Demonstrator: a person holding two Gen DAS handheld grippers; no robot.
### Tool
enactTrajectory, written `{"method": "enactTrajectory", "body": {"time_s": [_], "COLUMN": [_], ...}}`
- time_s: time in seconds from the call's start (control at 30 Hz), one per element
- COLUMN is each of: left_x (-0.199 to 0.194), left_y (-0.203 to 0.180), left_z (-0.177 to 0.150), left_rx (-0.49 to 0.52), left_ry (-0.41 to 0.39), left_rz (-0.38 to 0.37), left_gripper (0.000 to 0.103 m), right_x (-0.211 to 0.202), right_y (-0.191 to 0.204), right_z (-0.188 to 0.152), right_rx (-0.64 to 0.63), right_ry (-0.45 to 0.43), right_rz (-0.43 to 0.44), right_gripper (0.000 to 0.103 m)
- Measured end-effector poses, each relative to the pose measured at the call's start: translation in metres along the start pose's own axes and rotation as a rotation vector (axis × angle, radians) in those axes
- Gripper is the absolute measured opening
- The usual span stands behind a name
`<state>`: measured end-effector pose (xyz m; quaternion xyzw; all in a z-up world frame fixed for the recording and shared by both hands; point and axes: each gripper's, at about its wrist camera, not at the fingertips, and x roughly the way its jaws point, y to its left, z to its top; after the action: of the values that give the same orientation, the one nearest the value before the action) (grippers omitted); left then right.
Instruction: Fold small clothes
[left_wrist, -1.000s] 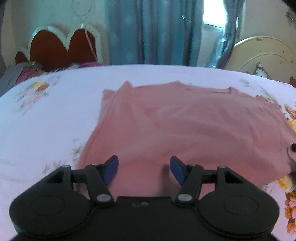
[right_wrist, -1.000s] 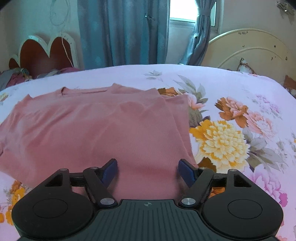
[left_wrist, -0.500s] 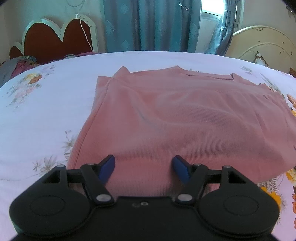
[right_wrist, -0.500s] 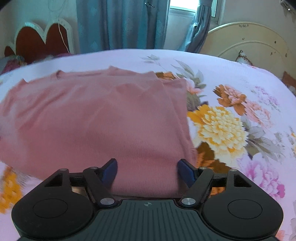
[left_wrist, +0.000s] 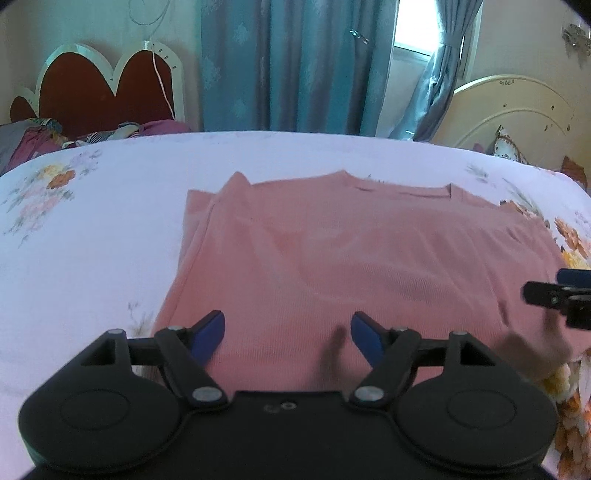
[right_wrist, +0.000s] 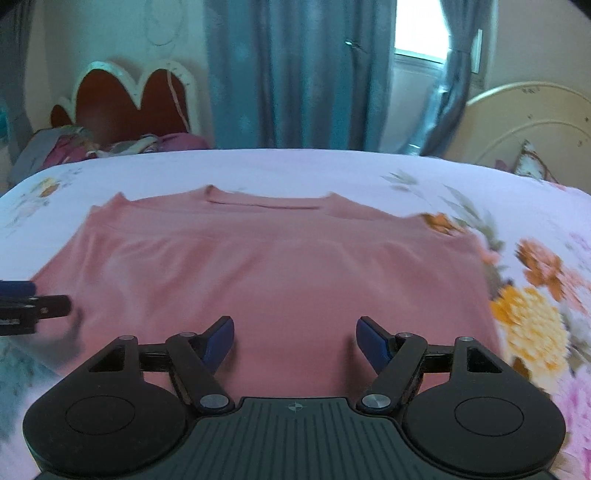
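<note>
A pink shirt (left_wrist: 351, 258) lies flat on the bed, neckline at the far side and both sleeves folded in. My left gripper (left_wrist: 287, 325) hovers over the near hem by the shirt's left corner. Its jaws are opening, and nothing is pinched between them. My right gripper (right_wrist: 295, 326) hangs open over the middle of the same hem (right_wrist: 288, 369), with only flat cloth below. One fingertip (left_wrist: 554, 293) of the right gripper shows at the right edge of the left wrist view. A fingertip (right_wrist: 33, 304) of the left gripper shows at the left edge of the right wrist view.
The shirt lies on a white floral bedsheet (left_wrist: 92, 240), with large printed flowers (right_wrist: 528, 325) to its right. Behind the bed are a red scalloped headboard (left_wrist: 99, 88), blue curtains (left_wrist: 295, 62) and a cream headboard (left_wrist: 517, 110). Crumpled clothes (left_wrist: 29, 136) are piled at the far left.
My right gripper has slid left along the hem, from the shirt's right edge to its middle, and now shows in the left wrist view. The left jaws have spread wider.
</note>
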<state>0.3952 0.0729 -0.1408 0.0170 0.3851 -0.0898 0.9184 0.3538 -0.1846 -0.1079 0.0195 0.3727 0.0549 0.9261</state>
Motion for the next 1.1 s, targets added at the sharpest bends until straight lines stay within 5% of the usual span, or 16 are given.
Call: {"method": "enactTrajectory", "body": {"time_s": [0.27,0.43,0.73,0.9,1.0,1.1], "left_x": [0.036,0.03,-0.015,-0.033,-0.037,-0.029], "left_y": [0.018,0.02,0.05,0.071,0.076,0.075], "left_z": [0.004,-0.003,-0.021,-0.058,-0.07,-0.072], "left_rx": [-0.026,0.009,-0.247,-0.512,-0.627,-0.705], "left_ry": [0.043,0.03,0.129,0.219,0.191,0.147], "left_rz": [0.028,0.019,-0.118,-0.173,-0.194,-0.212], "left_gripper": [0.076,0.075,0.078,0.078,0.079,0.092], "right_x": [0.026,0.059,0.062,0.058,0.055,0.048], "right_y": [0.027,0.031,0.031,0.029,0.027,0.025], "right_z": [0.026,0.008,-0.004,-0.003,-0.002,-0.001], "right_rx": [0.027,-0.027,-0.038,-0.025,-0.023,-0.02], "right_ry": [-0.028,0.075,0.049,0.058,0.049,0.016], "right_rz": [-0.005,-0.055,-0.07,-0.053,-0.043,-0.016], "right_gripper": [0.073,0.072,0.072,0.072,0.072,0.072]}}
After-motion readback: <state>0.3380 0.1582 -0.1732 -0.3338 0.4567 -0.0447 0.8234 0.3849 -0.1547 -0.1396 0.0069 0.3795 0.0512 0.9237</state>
